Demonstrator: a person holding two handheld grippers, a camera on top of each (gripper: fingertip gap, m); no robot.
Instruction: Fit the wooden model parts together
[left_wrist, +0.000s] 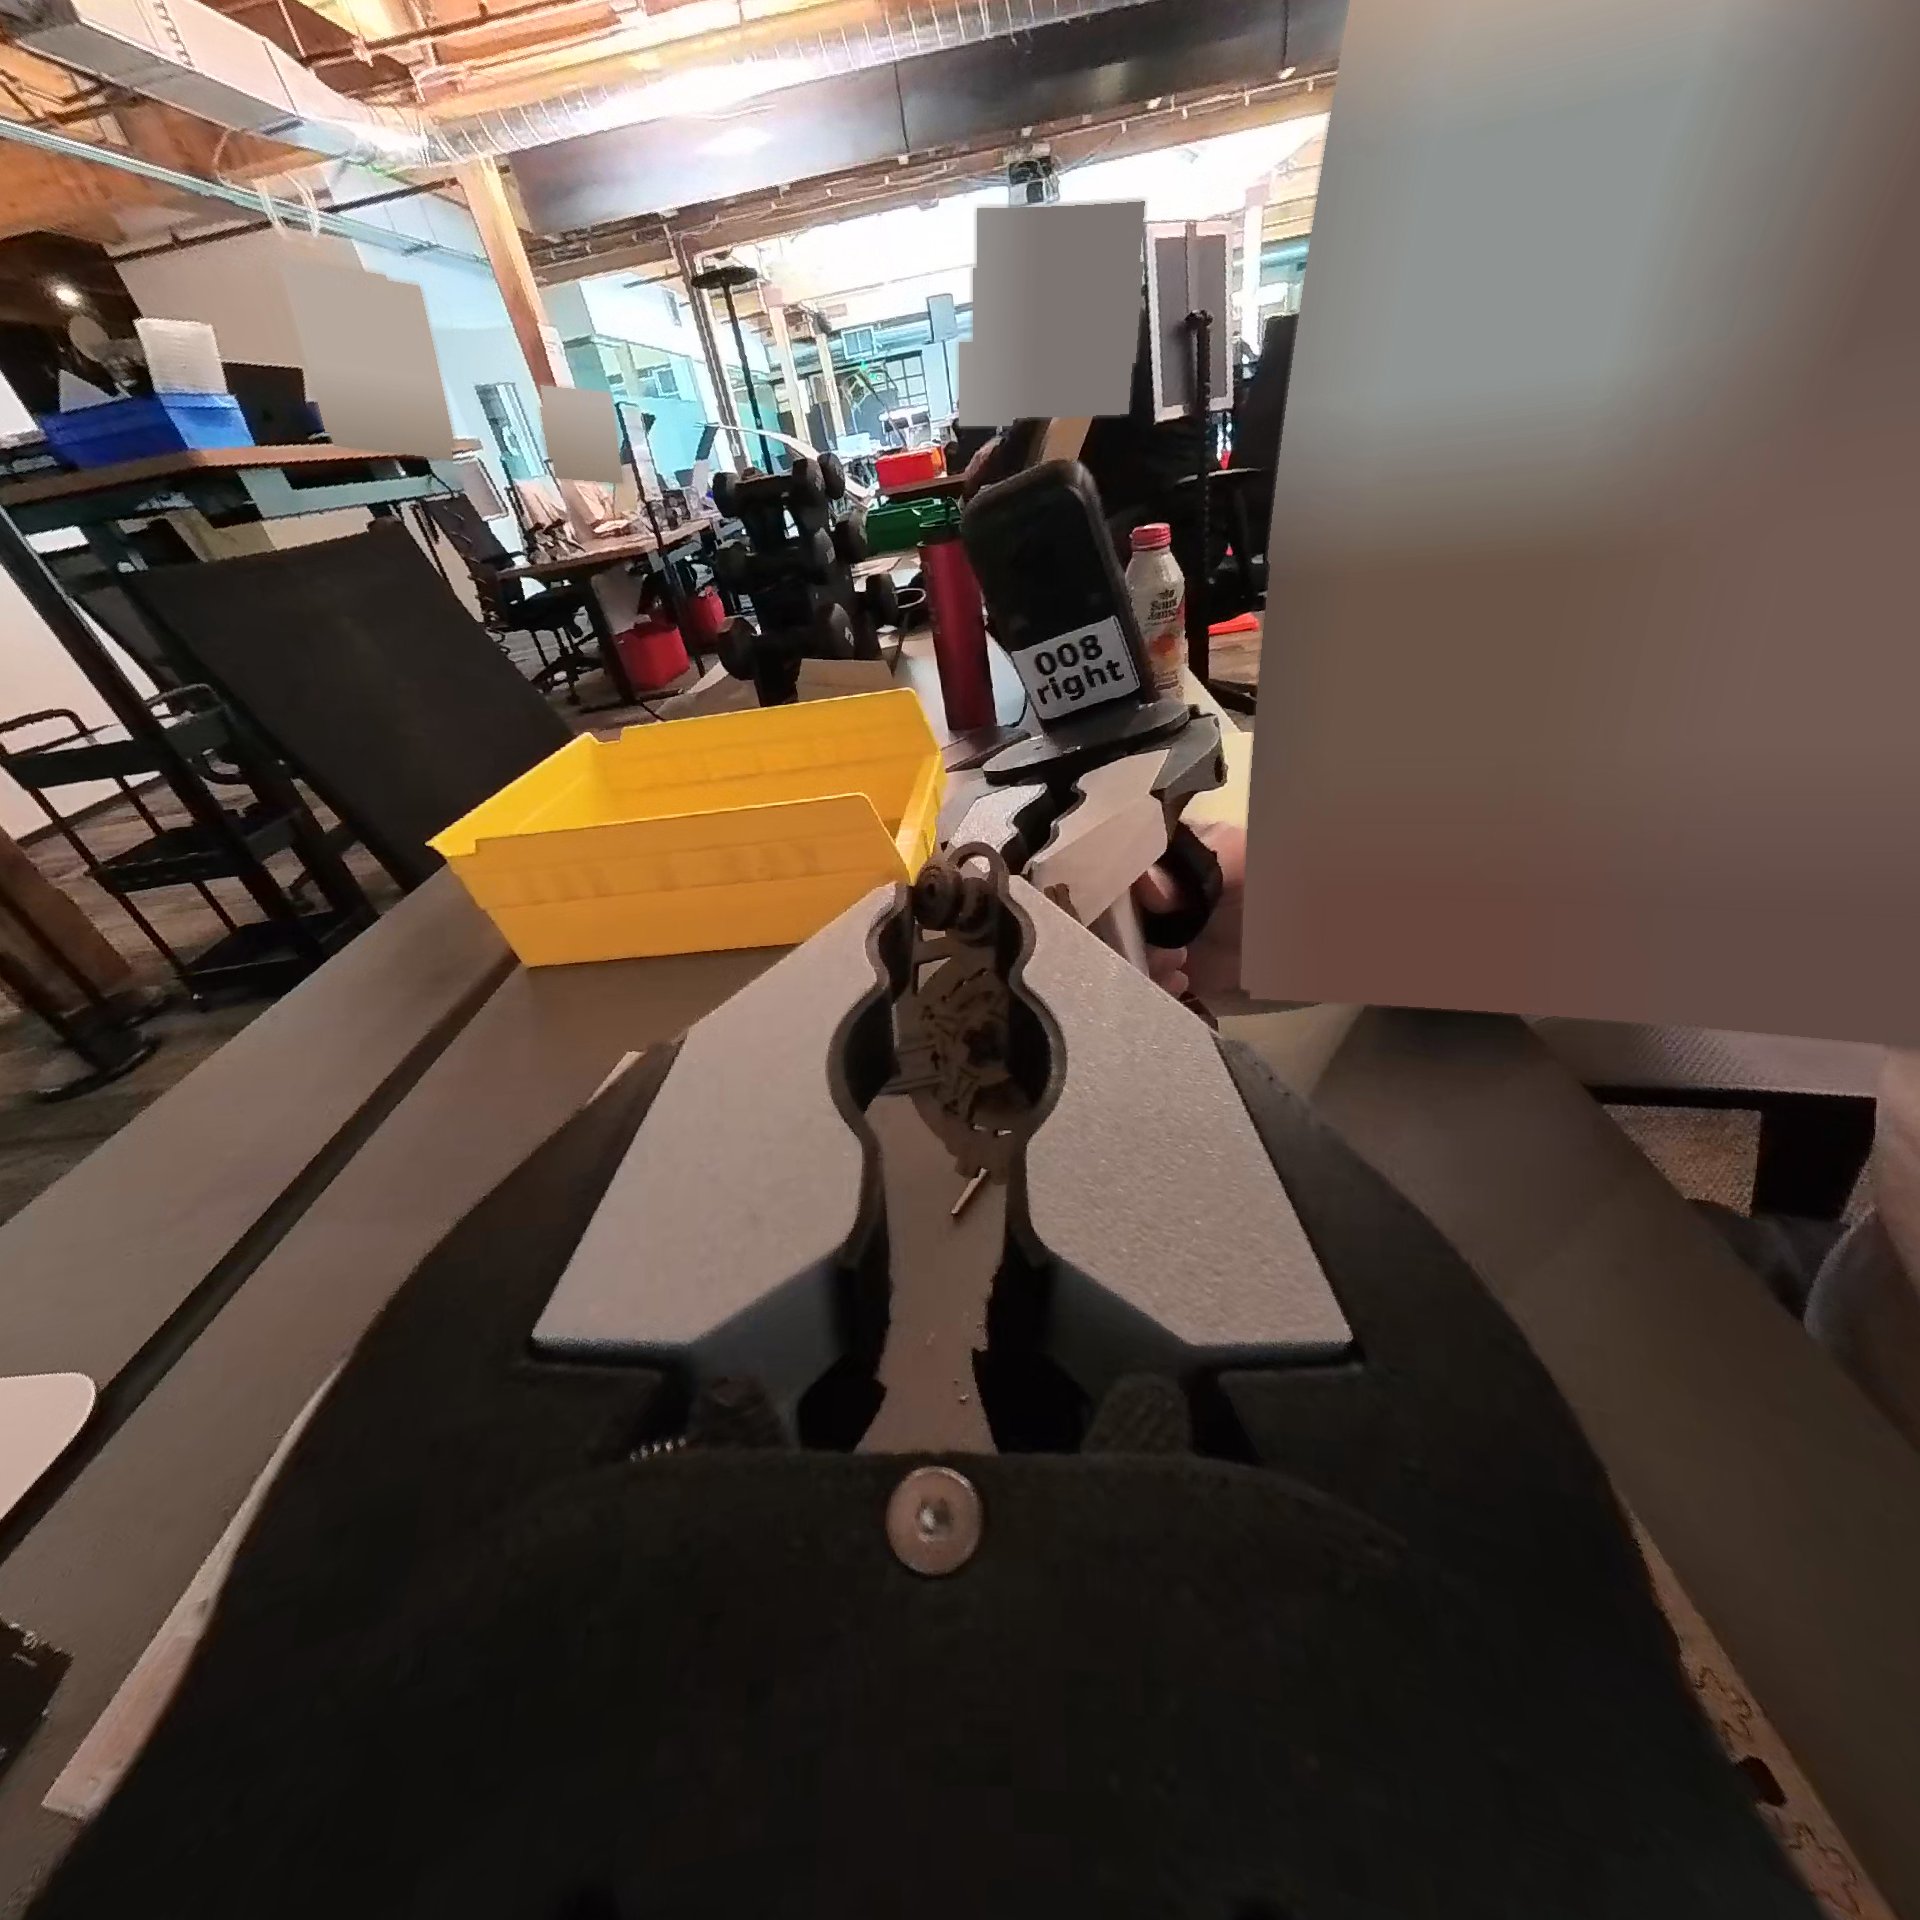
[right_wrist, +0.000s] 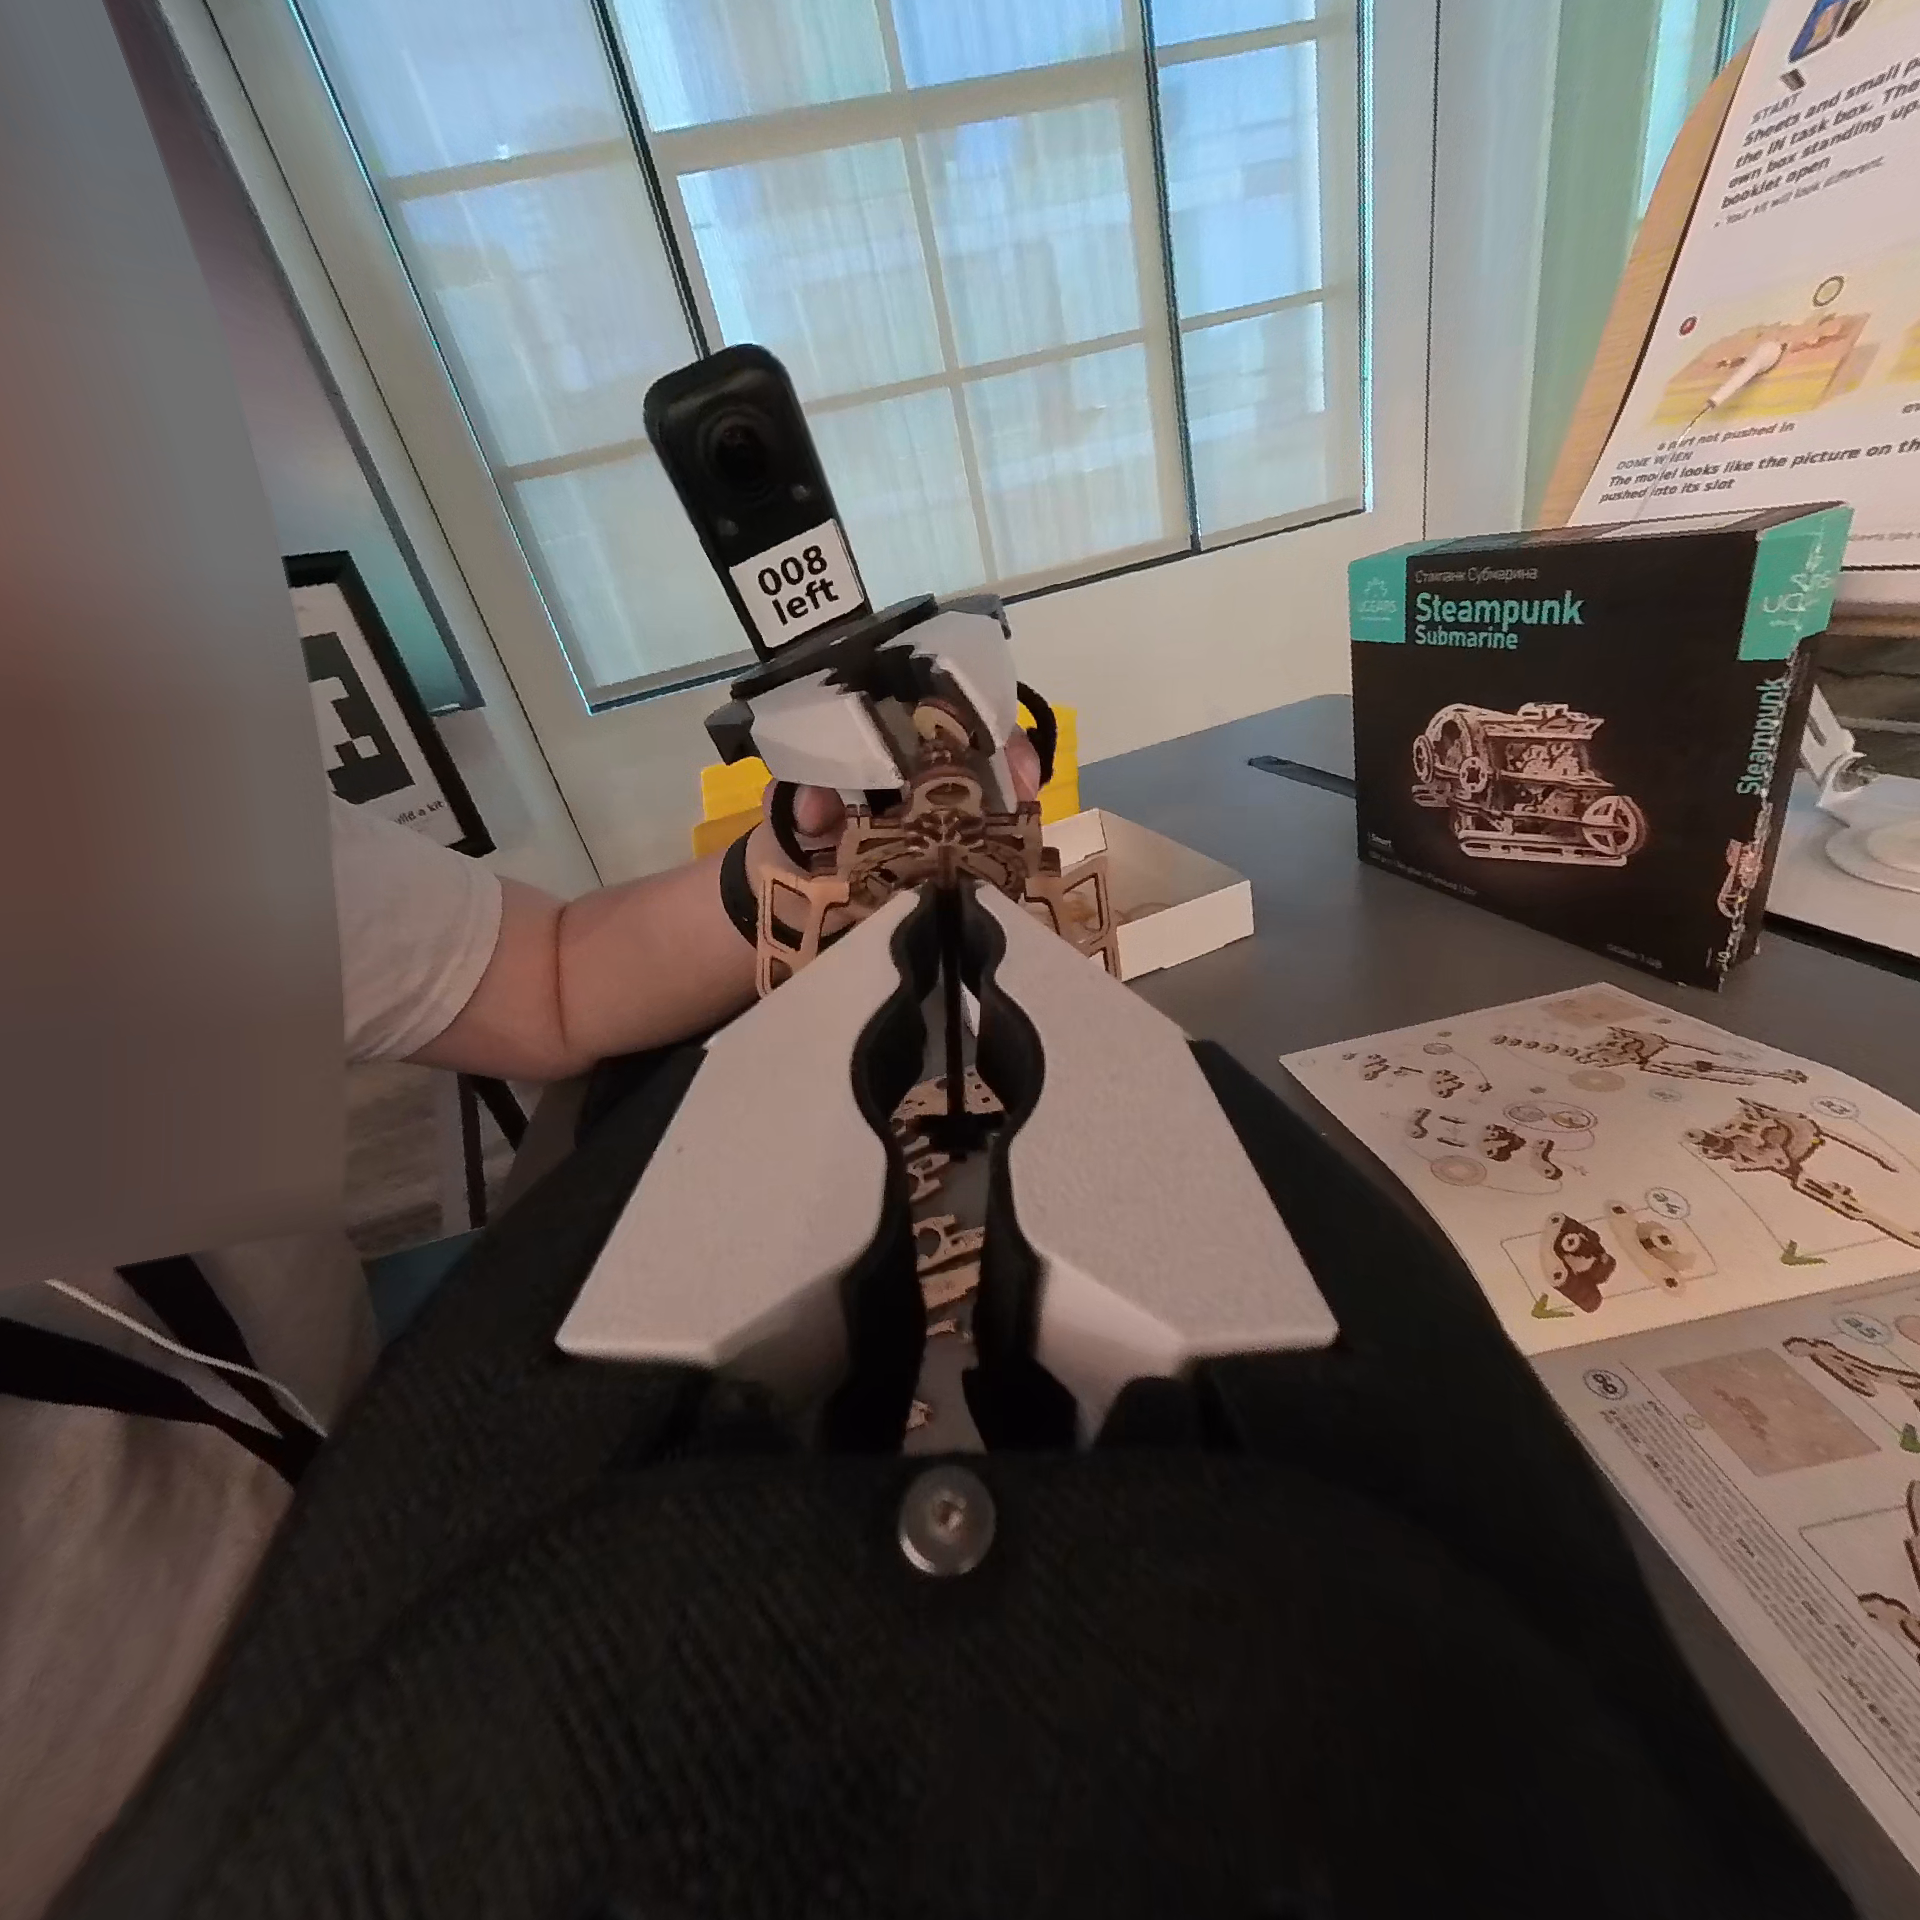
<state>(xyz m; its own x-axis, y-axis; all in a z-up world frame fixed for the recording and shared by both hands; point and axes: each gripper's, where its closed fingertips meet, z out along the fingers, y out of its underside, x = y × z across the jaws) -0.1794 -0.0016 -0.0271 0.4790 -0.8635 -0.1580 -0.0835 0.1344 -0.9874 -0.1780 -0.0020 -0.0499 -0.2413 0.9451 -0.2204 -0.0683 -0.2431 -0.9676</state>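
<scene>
My left gripper (left_wrist: 958, 904) is shut on a dark, flat wooden model part (left_wrist: 951, 1023) seen edge-on, with small round discs at its top. My right gripper (right_wrist: 948, 902) is shut on a thin wooden plate that joins an ornate light-wood assembly (right_wrist: 925, 844), held above the table. The two grippers face each other, tips close, both on the assembly. The left gripper (right_wrist: 894, 727) shows in the right wrist view, the right gripper (left_wrist: 1107, 821) in the left wrist view. Loose wooden parts (right_wrist: 940, 1195) lie on the table below.
A yellow bin (left_wrist: 707, 821) stands on the dark table (left_wrist: 343, 1049) beyond my left gripper. A red bottle (left_wrist: 961, 623) and a drink bottle (left_wrist: 1158, 613) stand behind. The model's box (right_wrist: 1590, 738), instruction sheets (right_wrist: 1621, 1143) and a white tray (right_wrist: 1164, 904) lie to the right. Only a small space, under 4 cm, lies between the two pairs of fingers.
</scene>
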